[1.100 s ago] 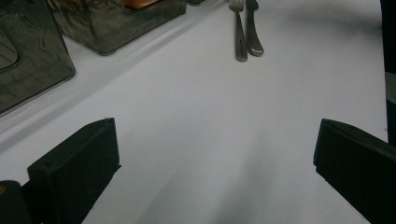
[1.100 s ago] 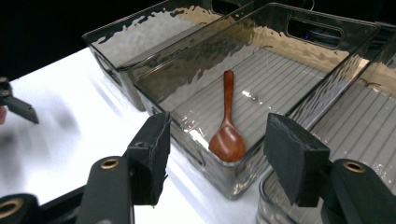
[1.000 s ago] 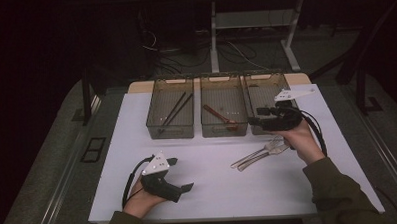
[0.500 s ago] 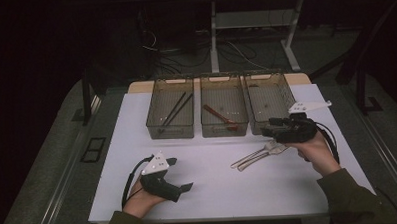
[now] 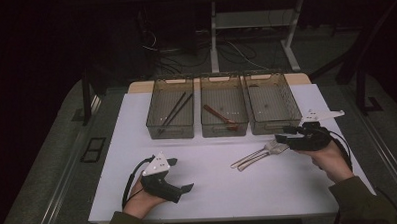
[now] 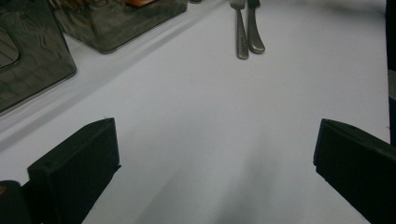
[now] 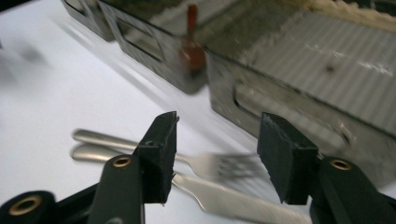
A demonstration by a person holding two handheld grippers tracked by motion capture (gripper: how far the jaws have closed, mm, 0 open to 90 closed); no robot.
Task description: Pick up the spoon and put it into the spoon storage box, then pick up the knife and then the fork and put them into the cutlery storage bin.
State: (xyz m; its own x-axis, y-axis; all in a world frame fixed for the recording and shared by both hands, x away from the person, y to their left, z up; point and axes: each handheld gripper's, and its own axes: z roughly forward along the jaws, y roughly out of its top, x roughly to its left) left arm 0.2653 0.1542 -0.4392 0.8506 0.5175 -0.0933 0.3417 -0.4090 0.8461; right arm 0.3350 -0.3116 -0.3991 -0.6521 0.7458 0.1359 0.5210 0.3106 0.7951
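Note:
A metal fork (image 5: 266, 149) and knife (image 5: 248, 162) lie side by side on the white table, right of centre. My right gripper (image 5: 283, 135) hovers open just over the fork's head. In the right gripper view the fork (image 7: 205, 163) and knife (image 7: 233, 201) lie beneath my right gripper (image 7: 217, 135), and nothing is held. My left gripper (image 5: 181, 174) rests open near the front edge at the left. In the left gripper view, my left gripper (image 6: 217, 140) stands wide apart and the fork (image 6: 241, 35) and knife (image 6: 255, 32) lie far ahead.
Three smoky plastic trays stand in a row at the back. The left tray (image 5: 152, 121) holds dark chopsticks (image 5: 174, 110). In the middle tray (image 5: 205, 128) lies a brown spoon (image 5: 220, 116); the right tray (image 5: 292, 108) has a bare ribbed floor. White table (image 5: 214, 191) lies open between my hands.
My right gripper has come down from above the right tray toward the near side and now sits low over the fork's head. The left gripper has stayed put.

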